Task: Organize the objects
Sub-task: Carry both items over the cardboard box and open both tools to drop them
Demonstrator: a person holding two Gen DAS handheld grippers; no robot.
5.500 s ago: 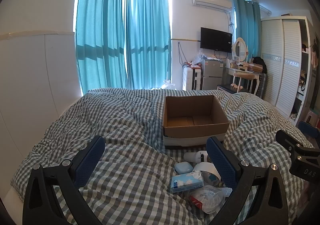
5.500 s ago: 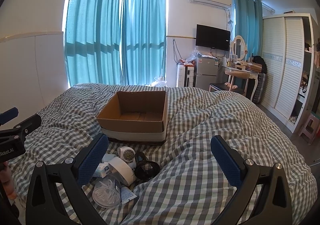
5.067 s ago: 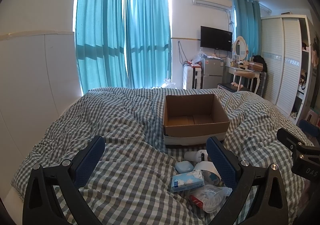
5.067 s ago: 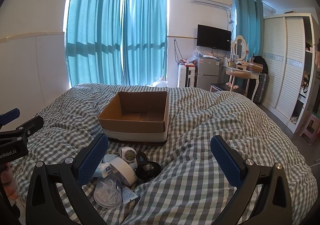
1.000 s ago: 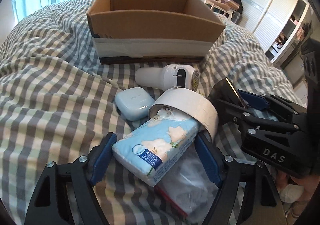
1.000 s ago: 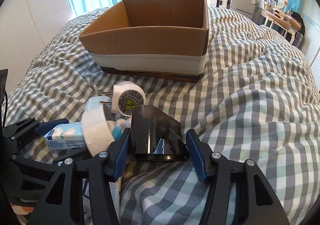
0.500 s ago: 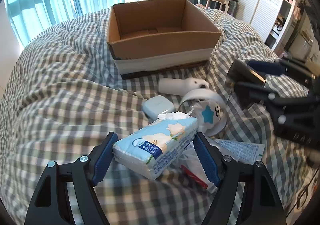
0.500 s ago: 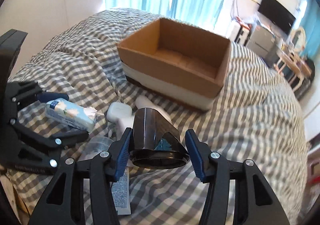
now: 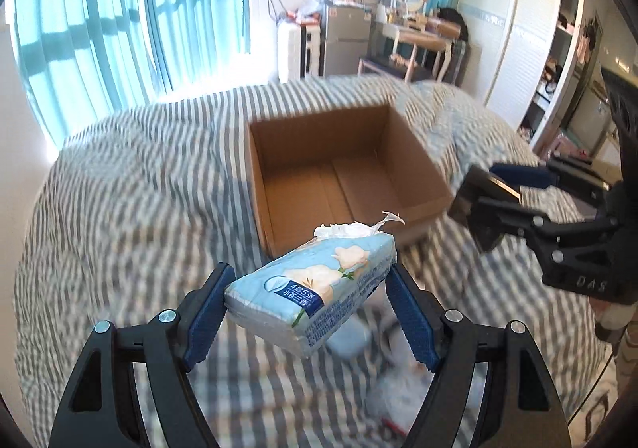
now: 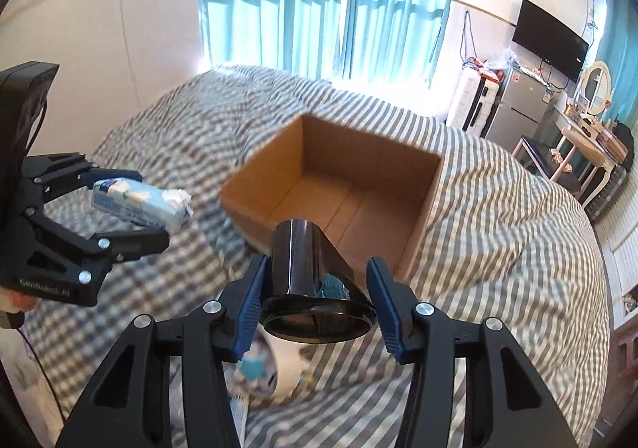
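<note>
My left gripper (image 9: 311,296) is shut on a light blue tissue pack (image 9: 315,284) and holds it in the air, in front of the open, empty cardboard box (image 9: 339,172). My right gripper (image 10: 319,284) is shut on a black funnel-shaped nozzle (image 10: 311,268), held above the bed just short of the box (image 10: 343,192). The left gripper with the tissue pack (image 10: 139,200) also shows at the left of the right wrist view. The right gripper with the nozzle (image 9: 482,208) shows at the right of the left wrist view.
The box sits on a grey checked duvet (image 9: 131,188). A white tape roll (image 10: 279,372) and a small pale blue case (image 9: 347,340) lie on the bed below the grippers. Curtains, a fridge, a dressing table and a wardrobe stand beyond the bed.
Both grippers have lifted their objects off the bed and moved up and forward toward the box. The box interior now shows from above.
</note>
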